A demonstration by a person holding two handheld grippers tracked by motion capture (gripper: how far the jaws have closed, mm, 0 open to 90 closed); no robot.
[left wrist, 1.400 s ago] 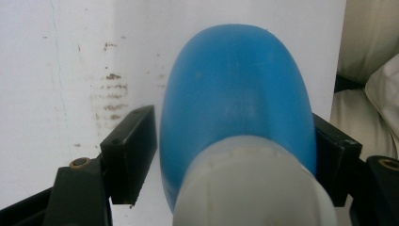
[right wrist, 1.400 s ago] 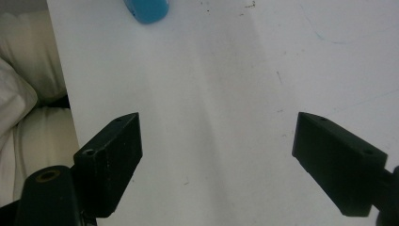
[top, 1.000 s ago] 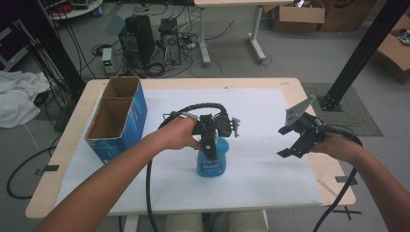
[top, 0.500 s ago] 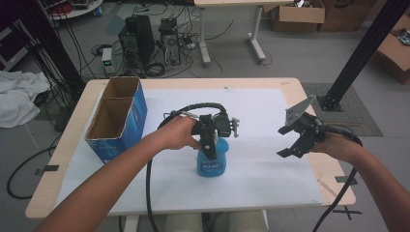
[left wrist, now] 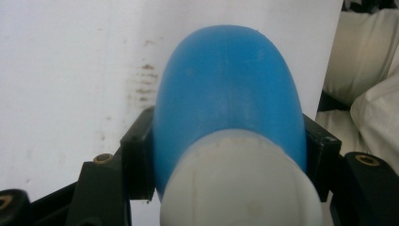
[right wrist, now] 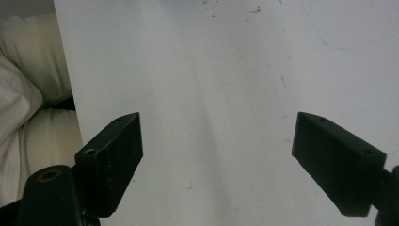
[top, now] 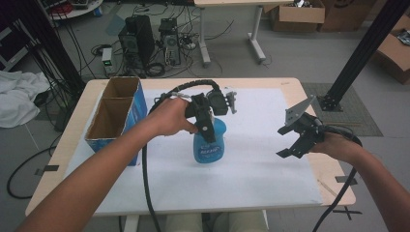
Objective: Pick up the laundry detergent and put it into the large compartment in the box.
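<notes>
Box [top: 115,116]: blue, two open compartments, table's left edge.

Left gripper [top: 207,126]: jaws clenched on the bottle [top: 209,145] from above, one jaw on each side of the blue shoulder just under the white cap [left wrist: 240,188].

Bottle: mid-table on white sheet [top: 251,164], upright, long axis vertical, cap up, label toward the person.

Risk: smooth rounded shoulder; a lift or tilt could let it slip or swing between the jaws.

Right gripper [top: 299,137]: released, jaws spread wide, empty, well apart to the right above the sheet.

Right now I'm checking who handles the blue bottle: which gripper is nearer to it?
Left. The left gripper is clamped on the blue bottle; the right gripper hangs open, well off to its right.
</notes>
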